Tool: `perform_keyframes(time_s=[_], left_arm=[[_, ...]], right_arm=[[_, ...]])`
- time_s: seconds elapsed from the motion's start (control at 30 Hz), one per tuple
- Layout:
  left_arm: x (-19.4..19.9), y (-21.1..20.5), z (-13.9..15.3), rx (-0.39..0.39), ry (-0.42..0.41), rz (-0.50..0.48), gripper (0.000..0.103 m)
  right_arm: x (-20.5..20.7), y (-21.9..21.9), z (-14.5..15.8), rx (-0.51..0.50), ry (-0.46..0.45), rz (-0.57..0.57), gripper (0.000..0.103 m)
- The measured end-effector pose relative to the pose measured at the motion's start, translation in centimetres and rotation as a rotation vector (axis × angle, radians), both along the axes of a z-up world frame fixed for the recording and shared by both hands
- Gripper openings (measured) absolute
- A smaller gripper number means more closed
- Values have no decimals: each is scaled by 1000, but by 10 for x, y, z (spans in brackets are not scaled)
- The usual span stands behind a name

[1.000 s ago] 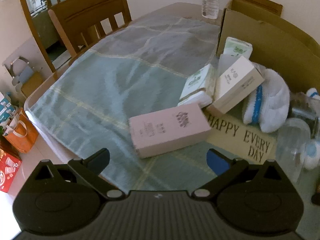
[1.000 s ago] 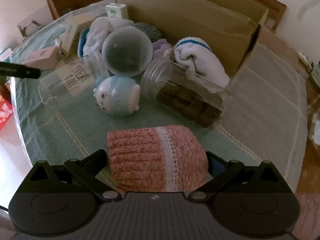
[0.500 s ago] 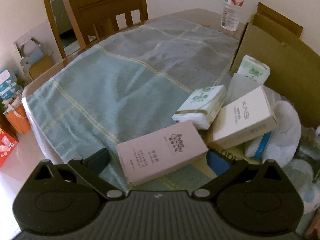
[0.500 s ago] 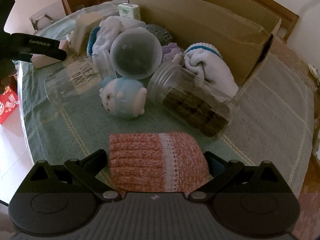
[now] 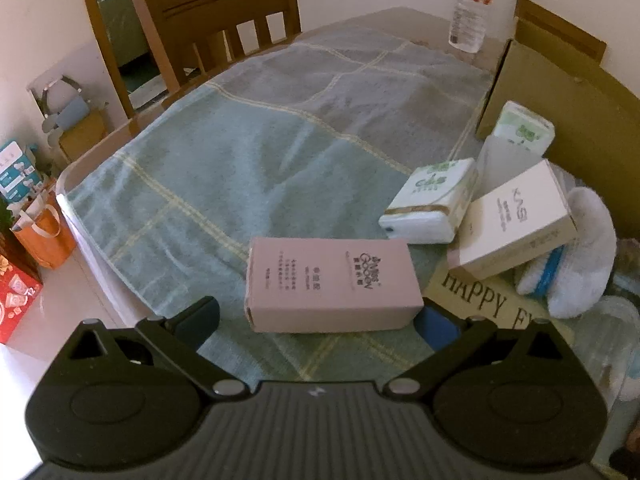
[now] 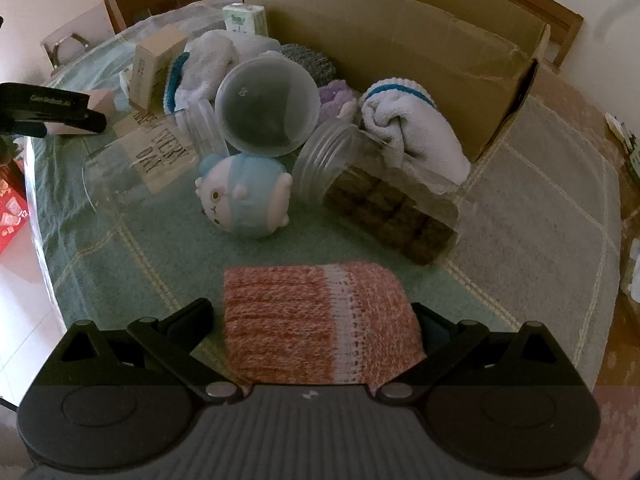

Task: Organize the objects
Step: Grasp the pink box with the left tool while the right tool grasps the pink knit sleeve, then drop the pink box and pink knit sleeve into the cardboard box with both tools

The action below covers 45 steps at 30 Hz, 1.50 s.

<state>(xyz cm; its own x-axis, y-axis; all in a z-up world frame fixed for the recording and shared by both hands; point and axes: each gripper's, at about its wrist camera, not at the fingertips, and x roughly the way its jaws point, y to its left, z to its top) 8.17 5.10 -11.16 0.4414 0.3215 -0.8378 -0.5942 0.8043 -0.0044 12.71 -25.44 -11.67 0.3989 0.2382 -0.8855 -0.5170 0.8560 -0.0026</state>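
A pink carton (image 5: 332,284) lies flat on the green checked tablecloth (image 5: 240,168), between the fingers of my left gripper (image 5: 318,320). That gripper is open; its right finger (image 5: 436,326) is at the carton's corner and the left finger stands apart. In the right wrist view a pink-orange knitted piece (image 6: 320,320) lies between the fingers of my open right gripper (image 6: 312,320). The left gripper (image 6: 94,114) also shows at this view's left edge.
An open cardboard box (image 6: 400,60) stands behind a pile: clear jar of brown cubes (image 6: 380,200), round tub (image 6: 268,108), blue plush toy (image 6: 244,204), white towel (image 6: 412,132), sign (image 5: 480,300), tissue packs (image 5: 432,204), white carton (image 5: 516,224). A water bottle (image 5: 470,8) and chair (image 5: 224,20) are beyond.
My left gripper has moved in on the pink carton, which now sits between its fingers. The right gripper has shifted only slightly; the knitted piece stays between its fingers.
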Motion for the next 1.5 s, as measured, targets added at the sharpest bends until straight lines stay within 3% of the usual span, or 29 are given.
perform_keyframes(time_s=[0.27,0.43,0.8,1.17,1.5], left_arm=[[11,2,-1,0,2,-17,93],[14,3,2,15,8,-48,83],[21,9,17,19,36,-189,83],[38,4,73,22,38,-405,83],[109,-13,128,8,-74,-538,83]], right_arm=[[-2,-4,3,-8,21,-18,102],[-1,-11,9,-14,31,-76,88],[-3,-12,22,9,56,-187,80],[21,-13,45,13,46,-226,74],[62,-12,114,60,-101,-225,74]])
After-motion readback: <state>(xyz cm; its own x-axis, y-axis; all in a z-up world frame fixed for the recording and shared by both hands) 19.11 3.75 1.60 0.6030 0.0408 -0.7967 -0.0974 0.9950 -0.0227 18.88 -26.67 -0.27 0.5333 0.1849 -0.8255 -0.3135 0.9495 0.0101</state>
